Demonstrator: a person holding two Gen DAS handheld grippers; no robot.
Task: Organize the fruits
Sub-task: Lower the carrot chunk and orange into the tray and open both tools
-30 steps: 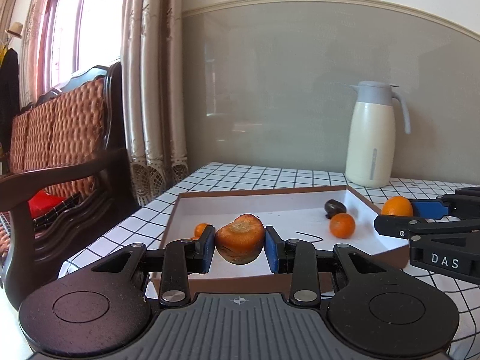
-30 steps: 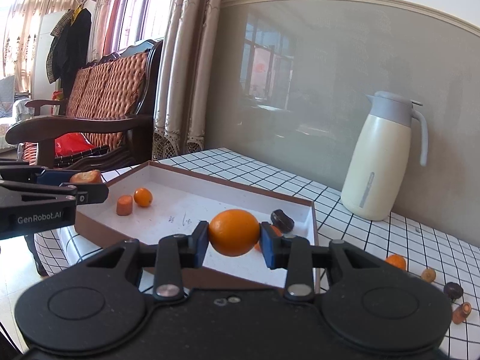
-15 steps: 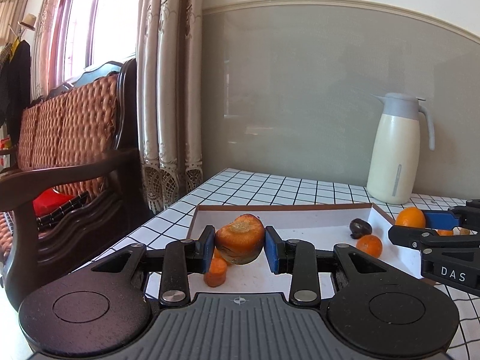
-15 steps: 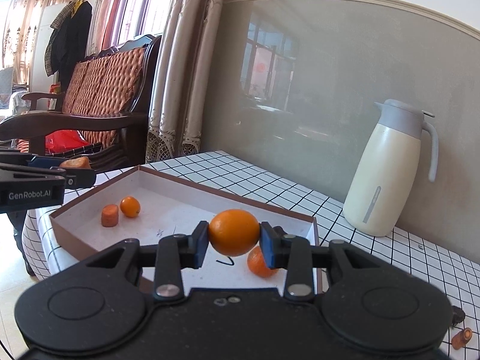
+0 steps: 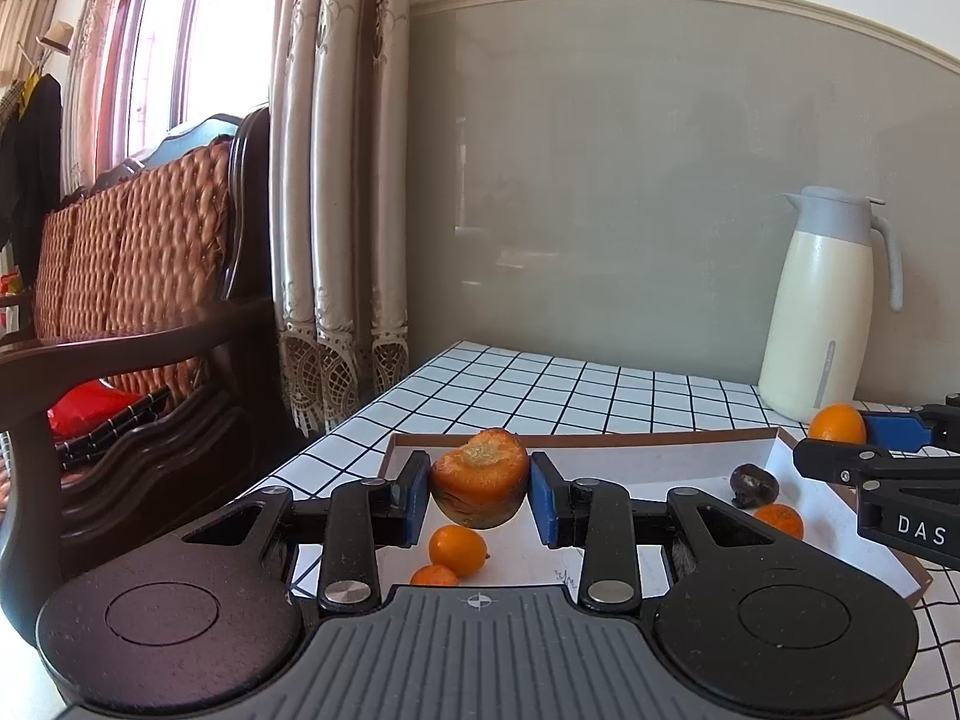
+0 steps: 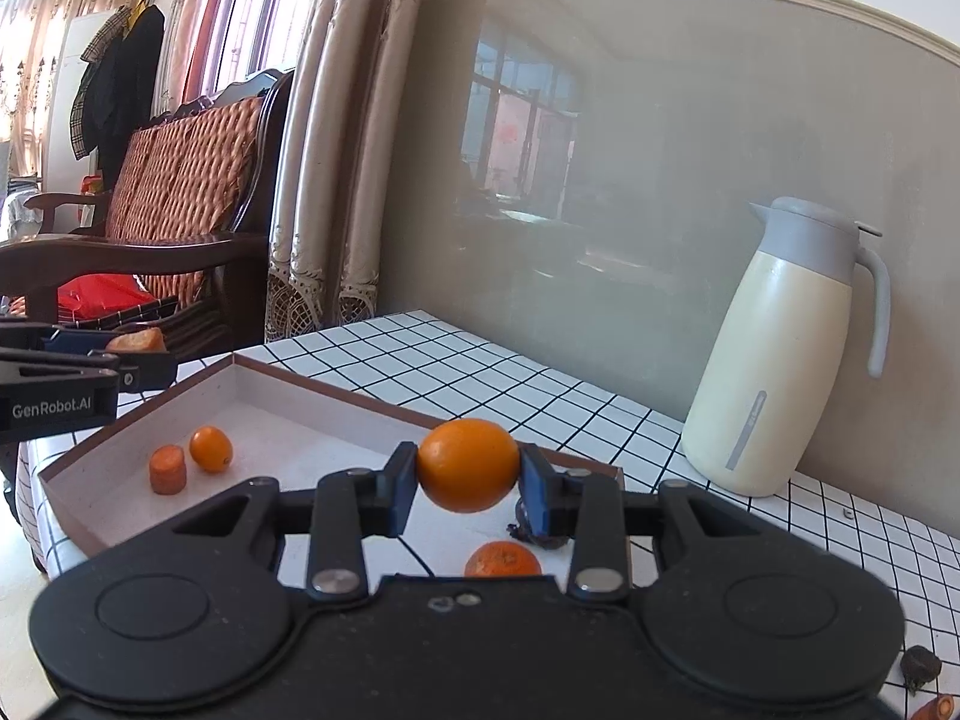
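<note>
My left gripper (image 5: 480,495) is shut on a cut orange-brown fruit piece (image 5: 480,477), held above the left end of a shallow brown-rimmed tray (image 5: 600,437). My right gripper (image 6: 468,480) is shut on a round orange (image 6: 468,465) over the tray's right part (image 6: 336,393). Inside the tray lie a small kumquat (image 5: 459,549), a carrot stub (image 5: 433,575), a dark date (image 5: 753,485) and a small mandarin (image 5: 780,519). The right wrist view shows the kumquat (image 6: 210,448), the carrot stub (image 6: 167,468) and the mandarin (image 6: 503,559).
A cream thermos jug (image 6: 780,354) stands on the checkered table (image 6: 540,384) at the back right. Loose small fruits (image 6: 921,663) lie on the cloth at the far right. A wooden armchair (image 5: 138,312) and curtains (image 5: 336,180) are left of the table edge.
Both grippers have moved forward over the tray with their fruit still held; the tray's kumquat and carrot stub now lie close under my left fingers, the mandarin under my right.
</note>
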